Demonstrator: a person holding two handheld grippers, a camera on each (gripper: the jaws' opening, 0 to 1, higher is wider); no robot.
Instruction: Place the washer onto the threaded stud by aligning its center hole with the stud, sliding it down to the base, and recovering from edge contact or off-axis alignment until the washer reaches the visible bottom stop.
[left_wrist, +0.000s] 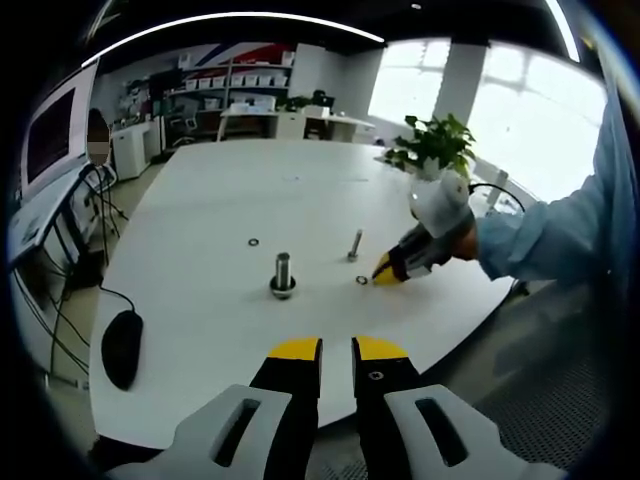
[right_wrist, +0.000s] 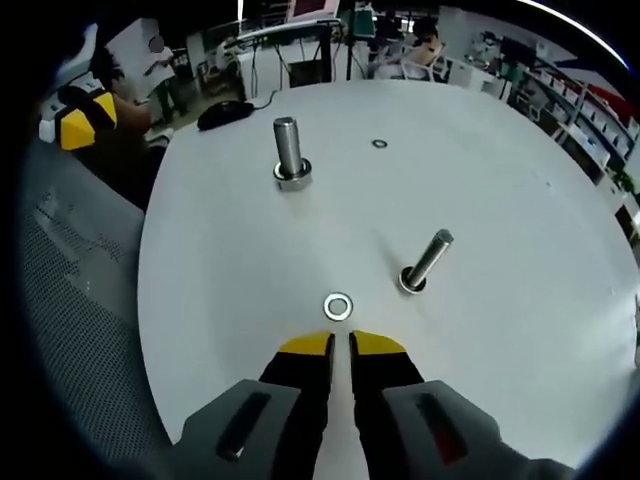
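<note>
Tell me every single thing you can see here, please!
Table: one, white, round, under everything.
Large stud: one, silver, upright on the table.
Small stud: one, silver, leaning, nearer the right gripper.
Washers: two, silver, flat on the table; near washer just ahead of the right gripper, far washer beyond the studs.
Computer mouse: one, black, table edge.
Potted plant: one, green, far table edge.
Left gripper: yellow-tipped, nearly closed, empty.
Right gripper: yellow-tipped, nearly closed, empty.
Sleeve: light blue.

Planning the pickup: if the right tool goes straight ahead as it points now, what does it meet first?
Most likely the washer lying flat on the table, just ahead of the right tool; the smaller stud stands beyond, off to the side.
</note>
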